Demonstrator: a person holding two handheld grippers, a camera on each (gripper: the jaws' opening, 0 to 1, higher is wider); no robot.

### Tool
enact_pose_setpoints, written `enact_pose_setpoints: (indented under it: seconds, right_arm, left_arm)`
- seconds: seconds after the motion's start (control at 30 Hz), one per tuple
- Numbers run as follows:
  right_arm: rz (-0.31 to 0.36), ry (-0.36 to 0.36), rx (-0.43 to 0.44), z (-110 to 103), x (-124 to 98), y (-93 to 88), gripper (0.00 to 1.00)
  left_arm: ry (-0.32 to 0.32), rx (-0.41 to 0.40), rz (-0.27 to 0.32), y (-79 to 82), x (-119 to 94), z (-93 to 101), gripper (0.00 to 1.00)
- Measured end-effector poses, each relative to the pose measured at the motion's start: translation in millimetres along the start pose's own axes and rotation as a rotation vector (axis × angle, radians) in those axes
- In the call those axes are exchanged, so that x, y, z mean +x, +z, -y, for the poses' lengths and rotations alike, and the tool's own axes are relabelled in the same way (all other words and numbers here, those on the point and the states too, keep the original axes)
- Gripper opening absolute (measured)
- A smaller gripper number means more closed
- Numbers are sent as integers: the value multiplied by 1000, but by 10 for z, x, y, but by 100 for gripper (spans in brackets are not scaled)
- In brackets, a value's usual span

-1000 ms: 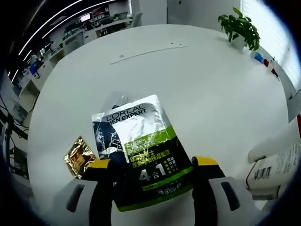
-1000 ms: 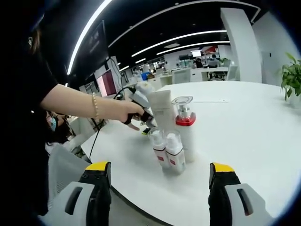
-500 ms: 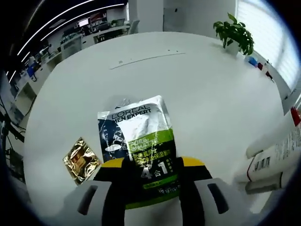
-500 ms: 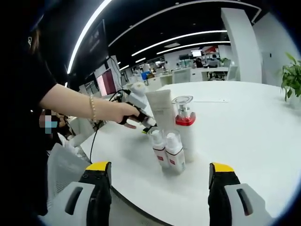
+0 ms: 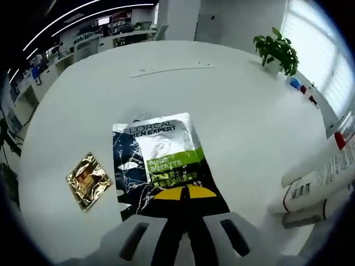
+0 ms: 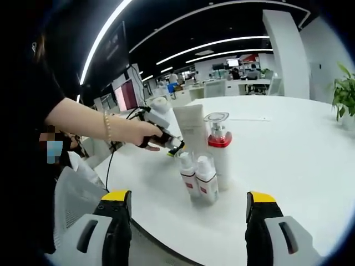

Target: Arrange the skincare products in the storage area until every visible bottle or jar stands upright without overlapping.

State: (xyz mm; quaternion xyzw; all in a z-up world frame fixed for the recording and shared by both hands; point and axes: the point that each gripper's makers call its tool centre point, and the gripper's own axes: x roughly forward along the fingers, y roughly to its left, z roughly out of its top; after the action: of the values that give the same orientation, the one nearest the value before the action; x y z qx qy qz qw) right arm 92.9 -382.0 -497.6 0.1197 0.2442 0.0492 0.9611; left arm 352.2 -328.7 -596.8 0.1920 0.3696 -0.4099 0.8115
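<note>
A dark green-and-white L'Oreal Men Expert sachet (image 5: 161, 160) lies flat on the white round table (image 5: 233, 100). My left gripper (image 5: 186, 193) is shut on the sachet's near edge, yellow tips pressed together. In the right gripper view a white tube (image 6: 191, 128), a pump bottle with a red collar (image 6: 219, 152) and two small red-labelled bottles (image 6: 189, 176) (image 6: 207, 178) stand upright in a tight cluster. My right gripper (image 6: 188, 198) hangs open in front of them, holding nothing. A person's hand (image 6: 145, 134) holds the left gripper (image 6: 173, 145) behind the cluster.
A gold foil sachet (image 5: 86, 177) lies left of the green one. The white tube (image 5: 319, 177) and a red-collared bottle (image 5: 346, 128) show at the right edge of the left gripper view. A potted plant (image 5: 277, 49) stands at the table's far side. The table edge (image 6: 161, 238) runs near my right gripper.
My left gripper's jaws have come together on the near edge of the L'Oreal sachet. The right gripper and the bottle cluster have not moved.
</note>
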Motion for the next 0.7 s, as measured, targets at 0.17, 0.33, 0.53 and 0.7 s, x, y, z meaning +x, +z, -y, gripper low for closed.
enact_pose_setpoints:
  seconds: [0.17,0.33,0.53,0.7]
  right_arm:
    - [3,0,6,4,5,1,91]
    - [-5,4,2,-4,11,-13,91]
    - [-7,3,4,-1,13,-15,91]
    - [-9,4,4,2,18,-19,91]
  left_arm:
    - [-121,-39,-45,64,125,66,29]
    - [-125,-34,20,139,124,253,30]
    - [-42,64,-14,12,210,192,25]
    - [-43,100,-9,11,237,136,18]
